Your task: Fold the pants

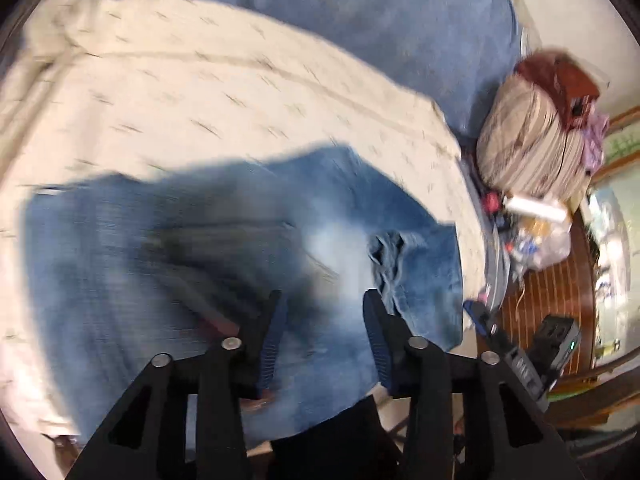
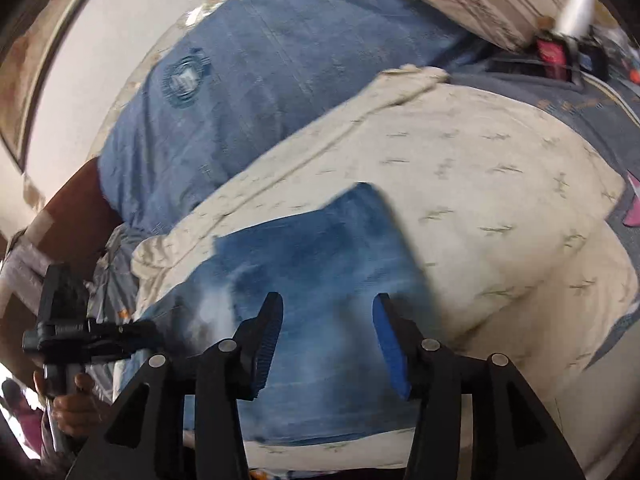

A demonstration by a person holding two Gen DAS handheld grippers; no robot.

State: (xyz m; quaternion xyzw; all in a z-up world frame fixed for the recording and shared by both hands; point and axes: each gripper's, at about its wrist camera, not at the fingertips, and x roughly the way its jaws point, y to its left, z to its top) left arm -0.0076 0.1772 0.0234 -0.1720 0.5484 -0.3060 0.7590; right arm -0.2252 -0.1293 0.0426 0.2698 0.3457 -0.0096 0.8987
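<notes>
In the left wrist view the left gripper (image 1: 322,300) hangs over the jeans (image 1: 224,248) with jaws parted, nothing between them. The jeans lie on the cream bedspread (image 1: 180,92) near the bed's edge, their long axis running across the view. The right wrist view shows the right gripper (image 2: 326,304), jaws likewise apart and empty, above folded denim, and the person's hand (image 2: 70,404) holding the other gripper at left.
</notes>
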